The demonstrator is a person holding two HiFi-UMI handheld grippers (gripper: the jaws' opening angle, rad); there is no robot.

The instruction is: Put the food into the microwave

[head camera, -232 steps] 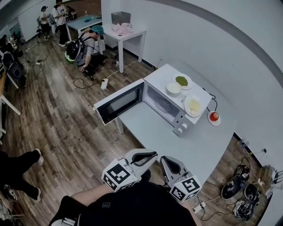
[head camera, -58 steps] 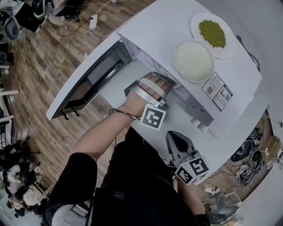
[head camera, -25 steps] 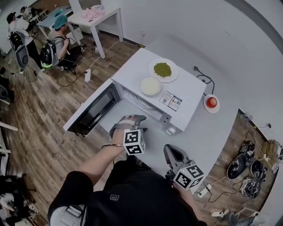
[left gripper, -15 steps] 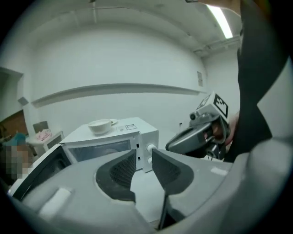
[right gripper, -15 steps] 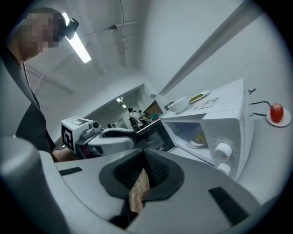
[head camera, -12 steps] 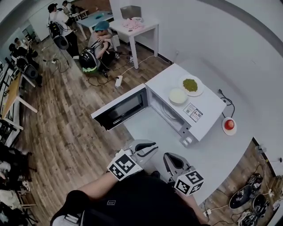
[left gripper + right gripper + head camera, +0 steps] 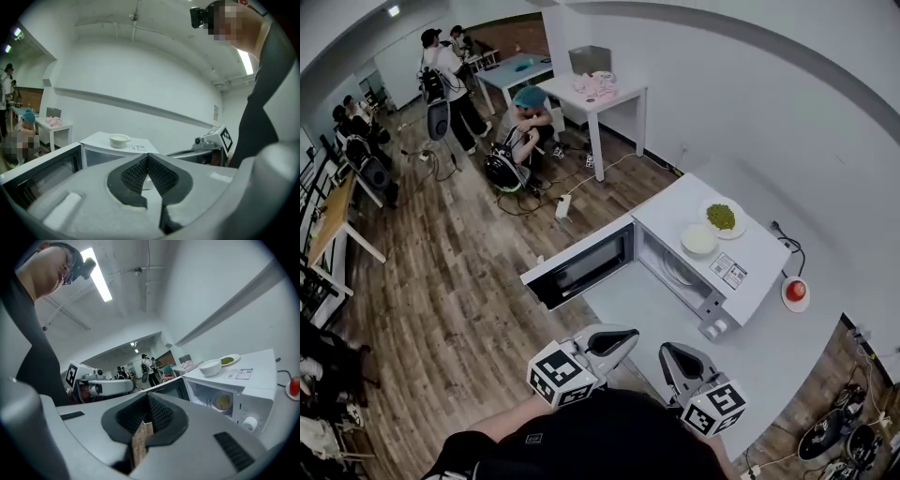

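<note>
The white microwave (image 7: pixel 741 272) stands on a white table (image 7: pixel 778 352) with its door (image 7: pixel 581 267) swung open to the left. Inside it sits a plate of yellow food (image 7: pixel 221 401). On its top are a white bowl (image 7: pixel 698 239) and a plate of green food (image 7: pixel 721 216). A red fruit on a small plate (image 7: pixel 795 292) lies right of the microwave. My left gripper (image 7: pixel 628 334) (image 7: pixel 147 157) is held near my body; its jaws have just closed and are shut on nothing. My right gripper (image 7: pixel 667 349) (image 7: pixel 147 397) is beside it, also shut and empty.
Several people (image 7: pixel 525 117) are at the far left, on a wooden floor (image 7: pixel 459 281) with cables. A white side table (image 7: pixel 605 89) stands at the back wall. Shoes (image 7: pixel 839 431) lie at the lower right.
My left gripper was open by the microwave's mouth; it has drawn back toward my body, rolled and shut. The right gripper shifted slightly. The head view now takes in more of the room.
</note>
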